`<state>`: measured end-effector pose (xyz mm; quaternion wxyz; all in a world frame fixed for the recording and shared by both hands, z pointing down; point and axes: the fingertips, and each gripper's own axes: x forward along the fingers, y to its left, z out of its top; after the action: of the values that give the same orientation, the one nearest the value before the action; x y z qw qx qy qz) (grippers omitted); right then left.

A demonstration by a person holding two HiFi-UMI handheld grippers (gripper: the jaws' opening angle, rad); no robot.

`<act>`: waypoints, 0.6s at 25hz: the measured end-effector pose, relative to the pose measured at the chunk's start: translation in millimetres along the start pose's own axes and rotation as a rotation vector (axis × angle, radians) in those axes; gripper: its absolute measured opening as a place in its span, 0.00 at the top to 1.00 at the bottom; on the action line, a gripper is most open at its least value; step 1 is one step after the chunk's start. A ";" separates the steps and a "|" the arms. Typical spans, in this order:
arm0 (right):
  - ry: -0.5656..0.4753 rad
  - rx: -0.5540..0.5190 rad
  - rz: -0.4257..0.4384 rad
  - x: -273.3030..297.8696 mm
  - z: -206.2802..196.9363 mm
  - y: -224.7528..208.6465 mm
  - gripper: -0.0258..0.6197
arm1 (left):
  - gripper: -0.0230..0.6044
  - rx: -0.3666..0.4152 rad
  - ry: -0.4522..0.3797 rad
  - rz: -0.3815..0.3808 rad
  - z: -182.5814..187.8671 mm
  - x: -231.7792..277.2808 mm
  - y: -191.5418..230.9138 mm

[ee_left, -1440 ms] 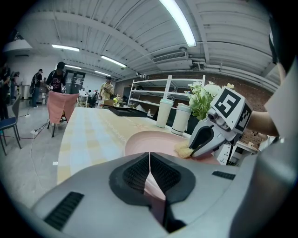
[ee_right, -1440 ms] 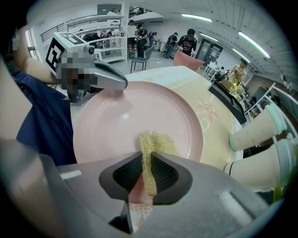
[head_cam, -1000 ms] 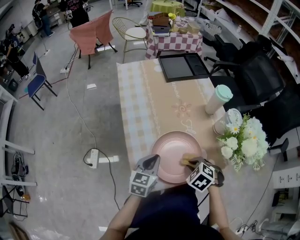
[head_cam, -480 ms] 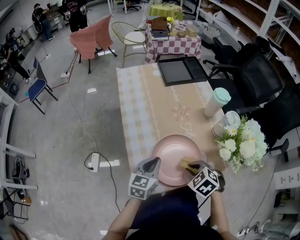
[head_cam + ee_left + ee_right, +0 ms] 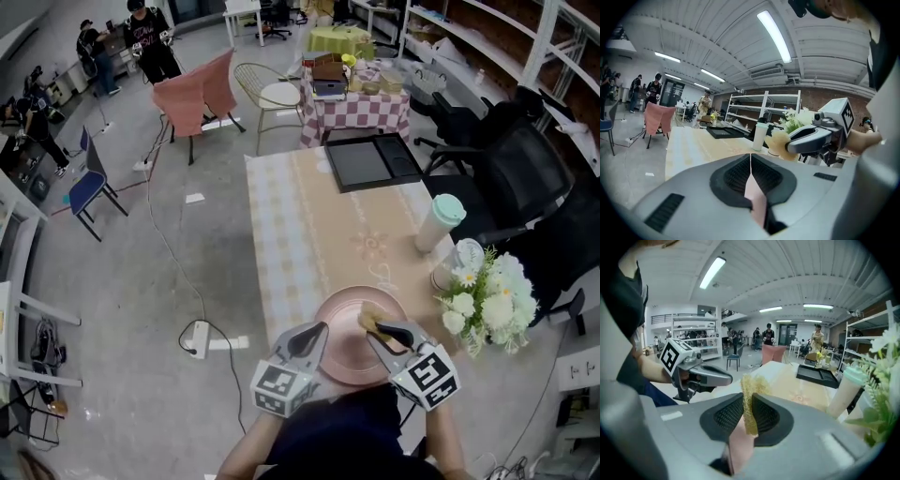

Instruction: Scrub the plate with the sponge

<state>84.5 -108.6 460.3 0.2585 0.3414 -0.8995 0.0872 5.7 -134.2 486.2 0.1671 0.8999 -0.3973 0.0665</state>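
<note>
A round pink plate lies at the near end of the checked table. My left gripper is shut on the plate's left rim; in the left gripper view a thin pink edge of the plate shows between the closed jaws of my left gripper. My right gripper is shut on a yellow sponge that rests on the plate's far middle. In the right gripper view the sponge sticks up from my right gripper, over the plate.
A tall cup with a mint lid, a glass jar and a bunch of white flowers stand to the plate's right. A black tray lies at the table's far end. Black office chairs crowd the right side.
The right gripper has slid the sponge from the plate's right part towards its far middle. The left gripper keeps its hold on the rim. The head camera shifted.
</note>
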 end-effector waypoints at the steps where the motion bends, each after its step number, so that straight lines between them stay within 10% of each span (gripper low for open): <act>1: -0.045 0.008 -0.018 -1.4 9.9 -2.4 0.87 | 0.94 0.005 -0.016 0.005 7.8 -2.7 1.0; 11: -0.579 0.088 -0.278 -25.8 81.2 -24.1 0.87 | 0.94 0.075 -0.165 0.052 73.0 -24.4 14.2; 15: -0.616 0.094 -0.375 -30.4 75.3 -30.7 0.88 | 0.94 0.083 -0.215 0.106 76.0 -32.4 25.3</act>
<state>93.5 -139.5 379.7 -0.0290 0.5221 -0.8520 -0.0275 -35.9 -154.6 413.2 0.0825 0.8857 -0.4569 -0.0050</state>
